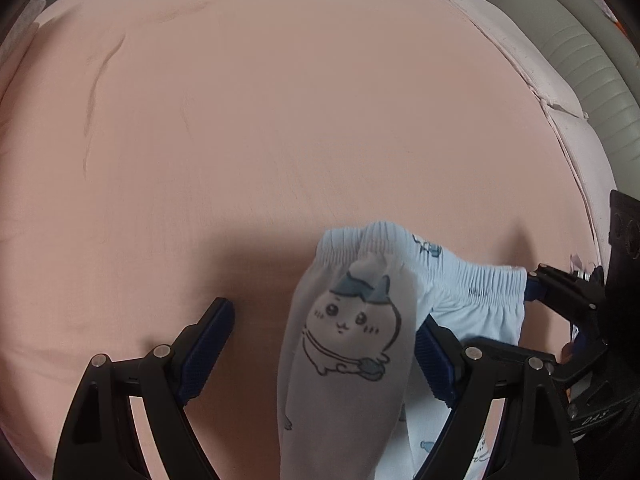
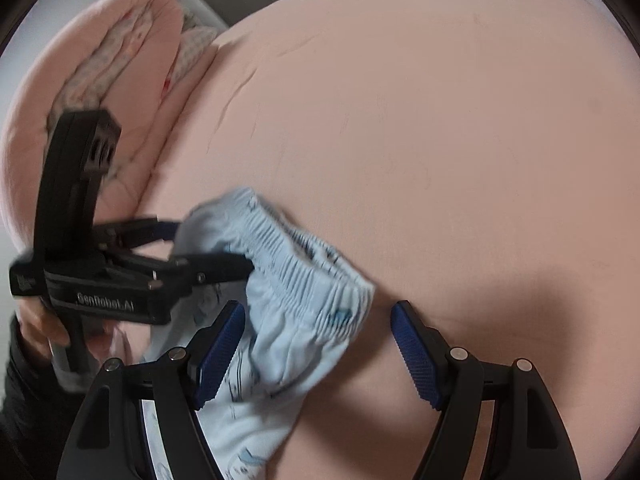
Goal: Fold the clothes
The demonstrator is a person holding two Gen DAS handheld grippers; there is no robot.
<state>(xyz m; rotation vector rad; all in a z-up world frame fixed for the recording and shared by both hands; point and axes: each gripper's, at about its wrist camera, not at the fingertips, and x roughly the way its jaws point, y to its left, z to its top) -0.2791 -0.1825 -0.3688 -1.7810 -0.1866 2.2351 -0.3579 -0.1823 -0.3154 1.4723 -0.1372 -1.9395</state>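
Both my tongs gape: left gripper [image 1: 326,350], right gripper [image 2: 318,354]. Pale-blue cartoon-print elastic-waist trousers [image 1: 344,344] drape between, on the peach bedsheet [image 1: 280,120]; folded pink quilt [image 2: 132,80] at its edge.

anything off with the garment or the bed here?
The light blue shorts are bunched, the elastic waistband twisted, draped between both open grippers, not flat on the pink sheet. No damage visible. The sheet shows only light creases.

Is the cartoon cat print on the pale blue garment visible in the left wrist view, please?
Yes, the cat print shows clearly on the garment.
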